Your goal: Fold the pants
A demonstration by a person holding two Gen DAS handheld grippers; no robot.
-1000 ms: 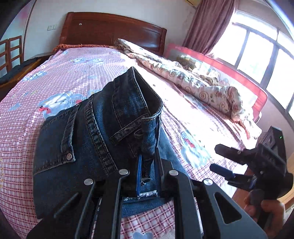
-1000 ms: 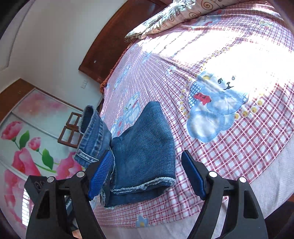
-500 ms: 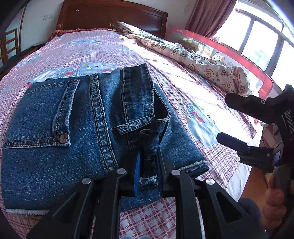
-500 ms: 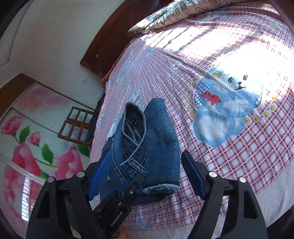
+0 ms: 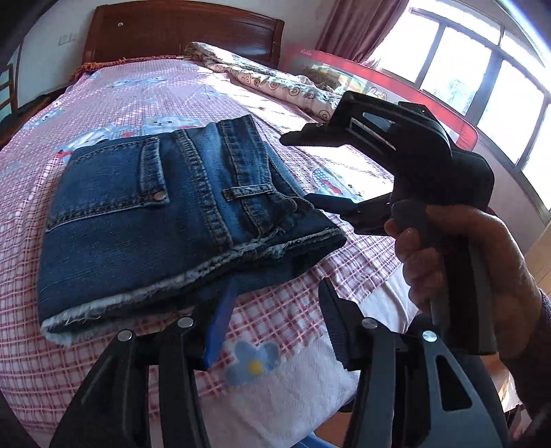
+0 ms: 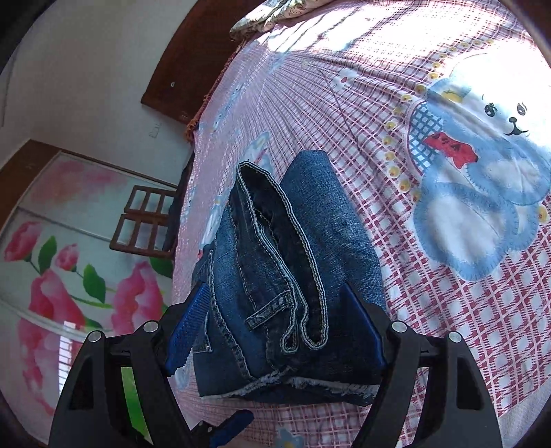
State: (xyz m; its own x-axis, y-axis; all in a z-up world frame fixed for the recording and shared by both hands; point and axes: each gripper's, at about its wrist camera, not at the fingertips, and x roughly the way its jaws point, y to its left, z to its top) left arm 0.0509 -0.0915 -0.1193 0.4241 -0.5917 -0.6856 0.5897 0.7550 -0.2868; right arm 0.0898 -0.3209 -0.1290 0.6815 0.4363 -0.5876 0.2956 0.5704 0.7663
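Observation:
The blue jeans (image 5: 144, 220) lie folded in a flat stack on the pink checked bed sheet (image 5: 286, 320), back pocket up, frayed hems toward me. My left gripper (image 5: 279, 286) sits just in front of the hems. Its jaws are opening and only sheet shows between them. My right gripper (image 5: 294, 169), held by a hand (image 5: 458, 262), reaches in from the right. In the right wrist view the right gripper (image 6: 275, 289) stands open with the jeans (image 6: 275, 262) between its pads, waistband end toward the camera; I cannot tell whether the pads touch the denim.
A rolled patterned quilt (image 5: 275, 82) lies along the far side by a red bed rail (image 5: 396, 79). A wooden headboard (image 5: 179, 31) is at the back. The bed's front edge (image 5: 310, 406) is right under the grippers. A chair (image 6: 144, 224) stands beside the bed.
The left gripper let go of the waistband corner and drew back, and the jeans settled flat. The right gripper moved in until its fingers straddle the stack's end.

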